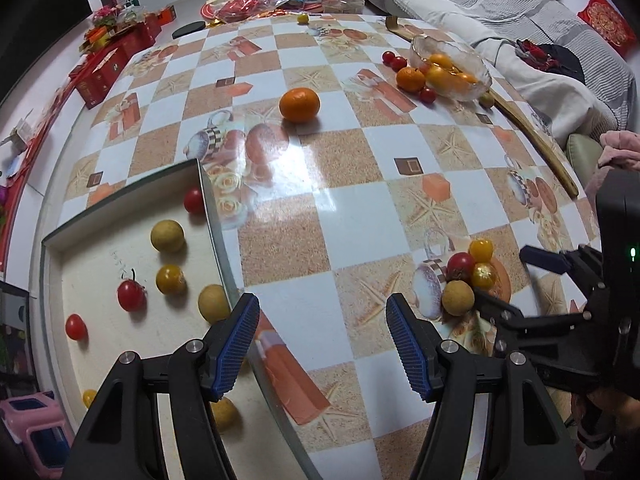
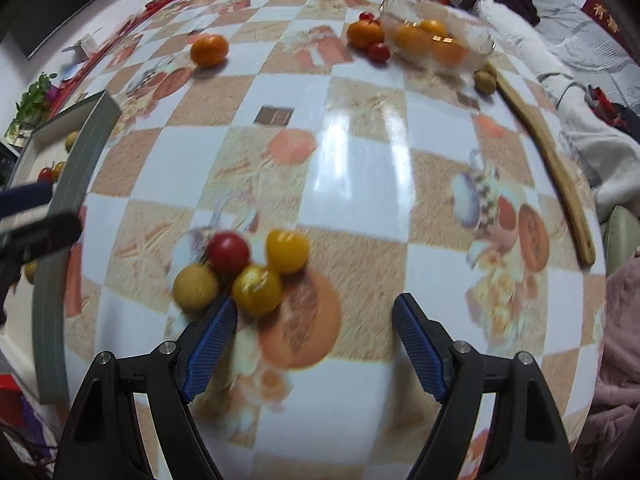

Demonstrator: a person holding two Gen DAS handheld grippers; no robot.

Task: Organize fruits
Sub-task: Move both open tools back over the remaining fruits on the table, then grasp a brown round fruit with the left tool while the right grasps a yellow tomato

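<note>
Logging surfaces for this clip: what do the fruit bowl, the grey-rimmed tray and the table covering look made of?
Bowl: clear glass, probably; the oranges show through its wavy wall.
Tray: likely cardboard, a matte pale inside with thin grey walls, like a box lid.
Table covering: glossy, perhaps printed vinyl or glass over print; lamp glare streaks across it.

Right gripper point(image 2: 314, 316): jaws held apart, nothing between them, pointed down at a checked table point(image 2: 360, 168). A cluster of four small fruits is seen just beyond the left blue pad: red tomato point(image 2: 228, 253), two yellow tomatoes point(image 2: 287, 251) point(image 2: 257, 290), and a tan round fruit point(image 2: 195, 287), all touching. One orange point(image 2: 209, 50) is set apart at the far left. A glass bowl point(image 2: 480, 46) of orange fruit is placed far right, with another orange point(image 2: 365, 34) beside it. A grey-walled tray point(image 2: 80, 152) is seen at the left edge. The view is blurred.
</note>
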